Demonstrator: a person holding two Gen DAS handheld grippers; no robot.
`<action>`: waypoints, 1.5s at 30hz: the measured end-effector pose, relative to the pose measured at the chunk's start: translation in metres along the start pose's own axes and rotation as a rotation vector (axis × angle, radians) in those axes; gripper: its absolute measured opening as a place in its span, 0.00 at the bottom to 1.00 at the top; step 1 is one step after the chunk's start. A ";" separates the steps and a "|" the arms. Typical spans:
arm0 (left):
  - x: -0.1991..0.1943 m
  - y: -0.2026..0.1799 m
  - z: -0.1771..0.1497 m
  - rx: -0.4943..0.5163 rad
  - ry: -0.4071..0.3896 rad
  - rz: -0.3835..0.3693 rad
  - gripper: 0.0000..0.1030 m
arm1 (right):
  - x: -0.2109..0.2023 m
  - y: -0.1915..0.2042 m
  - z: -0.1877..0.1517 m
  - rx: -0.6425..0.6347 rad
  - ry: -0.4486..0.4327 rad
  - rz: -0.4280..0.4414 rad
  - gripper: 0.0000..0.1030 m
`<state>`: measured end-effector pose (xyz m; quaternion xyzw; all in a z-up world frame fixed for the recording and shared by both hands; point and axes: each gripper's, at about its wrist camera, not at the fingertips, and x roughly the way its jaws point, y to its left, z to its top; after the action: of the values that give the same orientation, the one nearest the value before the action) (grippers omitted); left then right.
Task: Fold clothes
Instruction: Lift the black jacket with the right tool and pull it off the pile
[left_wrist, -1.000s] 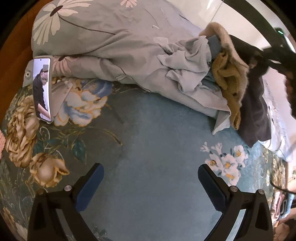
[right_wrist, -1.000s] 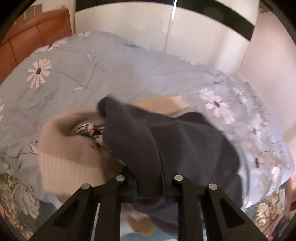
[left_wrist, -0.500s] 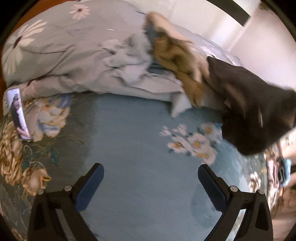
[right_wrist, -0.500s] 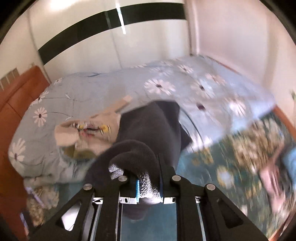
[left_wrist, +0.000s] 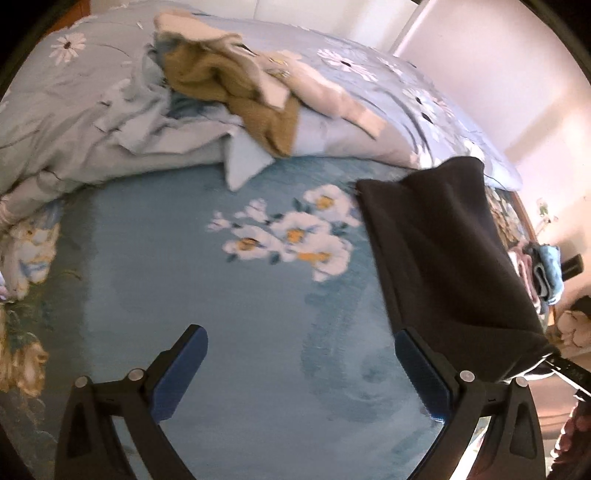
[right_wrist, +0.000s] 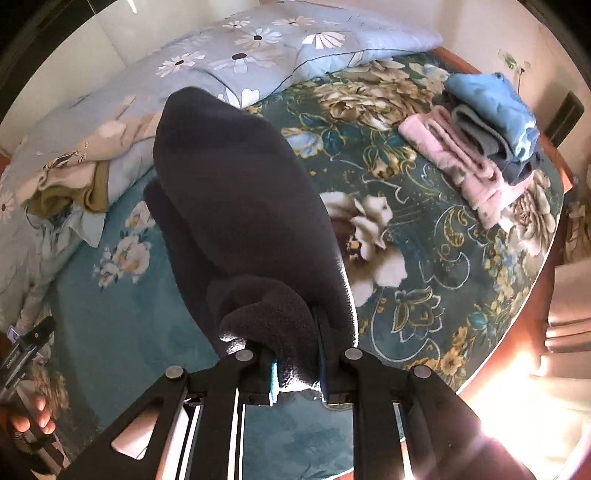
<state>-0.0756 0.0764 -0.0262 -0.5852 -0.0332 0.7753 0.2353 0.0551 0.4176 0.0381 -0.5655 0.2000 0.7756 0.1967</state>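
- Left wrist view: your left gripper (left_wrist: 301, 373) has its jaws spread wide with nothing between them, over the teal floral bedspread (left_wrist: 229, 314). The dark fleece garment (left_wrist: 447, 251) hangs to the right of its right finger. A heap of unfolded clothes (left_wrist: 236, 88) lies far ahead.
- Right wrist view: your right gripper (right_wrist: 297, 373) has jaws nearly together, pinching the dark fleece garment (right_wrist: 240, 206), which drapes forward. Folded stack (right_wrist: 484, 136) lies ahead-right.

Dark charcoal fleece garment (right_wrist: 236, 192), teal floral bedspread (left_wrist: 229, 332), daisy-print pale-blue duvet (right_wrist: 258, 48)
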 end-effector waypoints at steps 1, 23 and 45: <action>0.002 -0.001 -0.001 -0.021 0.006 -0.018 1.00 | -0.002 0.000 -0.001 -0.018 -0.004 0.008 0.18; -0.043 0.016 -0.038 -0.268 -0.260 0.067 1.00 | 0.069 0.171 0.091 -0.542 -0.013 0.214 0.53; -0.043 0.025 -0.060 -0.365 -0.220 0.153 1.00 | 0.240 0.233 0.126 -0.636 0.155 -0.075 0.13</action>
<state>-0.0194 0.0239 -0.0147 -0.5307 -0.1540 0.8312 0.0612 -0.2372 0.3075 -0.1358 -0.6628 -0.0591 0.7461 0.0230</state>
